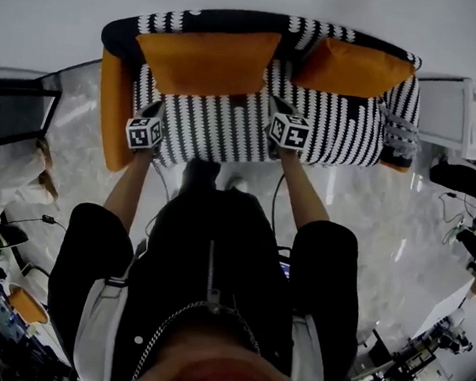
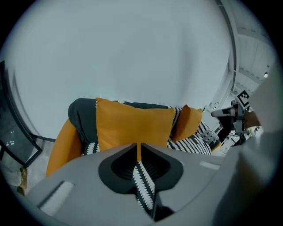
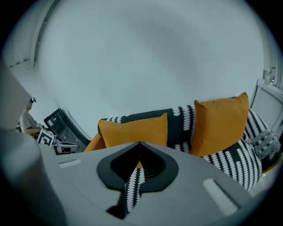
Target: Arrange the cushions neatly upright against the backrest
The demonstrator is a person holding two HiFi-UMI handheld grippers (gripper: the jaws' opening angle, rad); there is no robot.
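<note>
Cushions [image 1: 205,59] stand upright, side by side, against the backrest [image 1: 297,29]; I judge the arranging looks done. My left hand-held gripper [image 2: 138,146] and right hand-held gripper [image 3: 139,144] are clenched, empty, over the seat [image 1: 227,129].

Dim, cool, even light without glare. Both gripper views bulge, corners black; orange square fabric cushions [image 1: 205,59] look sharp.

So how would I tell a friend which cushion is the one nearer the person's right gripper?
Find the black-and-white patterned sofa with orange sides. Two plain orange cushions lean on its backrest. The right cushion sits in the corner at the person's right. It is turned slightly and shows narrower than the broad left cushion, which faces squarely forward.
</note>
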